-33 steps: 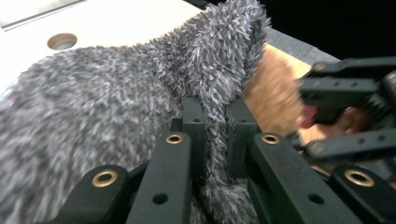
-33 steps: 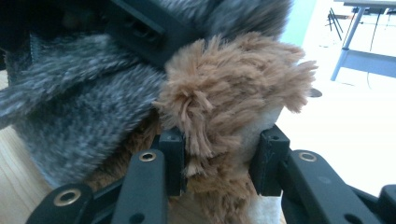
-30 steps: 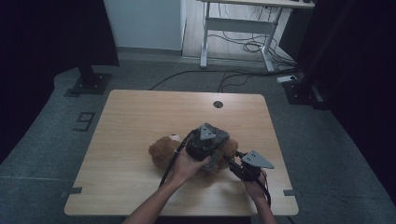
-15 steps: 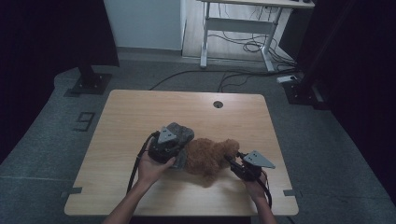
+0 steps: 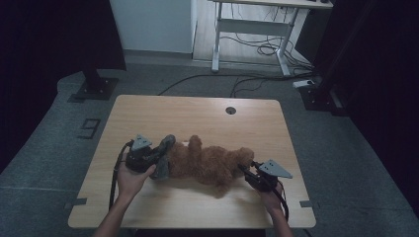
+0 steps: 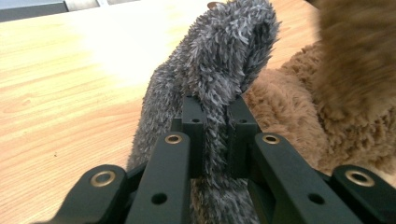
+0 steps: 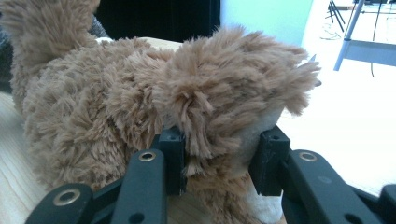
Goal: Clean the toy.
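Wooden table [image 5: 148,113] spans centre of high view. Brown plush toy [image 5: 207,163] lies lower centre, stretched left to right. Grey fuzzy cloth [image 5: 164,157] at toy's left end. Left gripper [image 6: 215,122] clenched on grey fuzzy cloth. Right gripper [image 7: 223,161] grasping toy's tufted right end, lower right.

High overhead view, two close jaw-level views (shared: plush toy [image 5: 207,165]).

High view: dim, dark at both sides, with light falling on the counter [image 5: 197,113] from beyond its far edge. Gripper views: brighter; glare bleaches the wood and the background, and nearby fur is slightly soft.
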### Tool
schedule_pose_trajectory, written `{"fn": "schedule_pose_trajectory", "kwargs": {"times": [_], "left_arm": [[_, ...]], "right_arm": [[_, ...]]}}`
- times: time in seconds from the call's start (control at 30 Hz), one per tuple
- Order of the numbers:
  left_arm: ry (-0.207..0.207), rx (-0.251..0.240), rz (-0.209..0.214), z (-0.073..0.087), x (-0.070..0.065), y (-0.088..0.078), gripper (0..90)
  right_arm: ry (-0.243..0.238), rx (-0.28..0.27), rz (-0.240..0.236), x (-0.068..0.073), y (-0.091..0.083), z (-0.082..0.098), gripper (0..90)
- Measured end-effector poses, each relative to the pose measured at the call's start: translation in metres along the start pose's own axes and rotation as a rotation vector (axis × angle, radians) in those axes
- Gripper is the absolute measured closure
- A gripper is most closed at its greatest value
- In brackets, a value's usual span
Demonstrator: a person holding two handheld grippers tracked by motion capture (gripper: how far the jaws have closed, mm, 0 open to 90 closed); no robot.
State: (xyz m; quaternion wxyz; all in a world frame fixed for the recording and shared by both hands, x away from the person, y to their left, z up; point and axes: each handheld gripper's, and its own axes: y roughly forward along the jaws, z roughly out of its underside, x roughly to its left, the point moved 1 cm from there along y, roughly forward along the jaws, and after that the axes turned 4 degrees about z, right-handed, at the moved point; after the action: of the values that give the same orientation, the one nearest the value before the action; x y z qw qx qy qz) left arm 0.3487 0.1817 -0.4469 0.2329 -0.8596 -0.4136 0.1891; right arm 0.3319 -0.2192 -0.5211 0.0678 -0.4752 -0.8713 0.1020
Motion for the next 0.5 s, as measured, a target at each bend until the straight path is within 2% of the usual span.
{"fn": "schedule_pose_trajectory", "kwargs": {"times": [0.07,0.17,0.27,0.33,0.4,0.5], "left_arm": [[0.019,-0.008,0.011,-0.006,-0.007,0.0,80.6],[0.059,-0.032,0.054,-0.02,-0.028,0.005,80.6],[0.094,-0.028,0.093,-0.037,-0.052,0.02,80.3],[0.1,-0.009,0.109,-0.044,-0.062,0.033,79.9],[0.093,0.031,0.117,-0.048,-0.067,0.049,79.9],[0.072,0.071,0.121,-0.044,-0.063,0.064,80.0]], "right_arm": [[0.004,0.0,0.004,0.0,0.001,0.0,62.7],[0.006,0.001,0.008,0.0,0.001,0.0,62.7],[0.004,-0.001,0.012,0.0,0.001,0.0,62.7],[0.003,-0.002,0.013,0.0,0.001,0.001,62.7],[0.001,-0.002,0.018,0.0,0.001,0.001,62.6],[0.0,-0.002,0.021,-0.002,0.0,0.001,62.5]]}}
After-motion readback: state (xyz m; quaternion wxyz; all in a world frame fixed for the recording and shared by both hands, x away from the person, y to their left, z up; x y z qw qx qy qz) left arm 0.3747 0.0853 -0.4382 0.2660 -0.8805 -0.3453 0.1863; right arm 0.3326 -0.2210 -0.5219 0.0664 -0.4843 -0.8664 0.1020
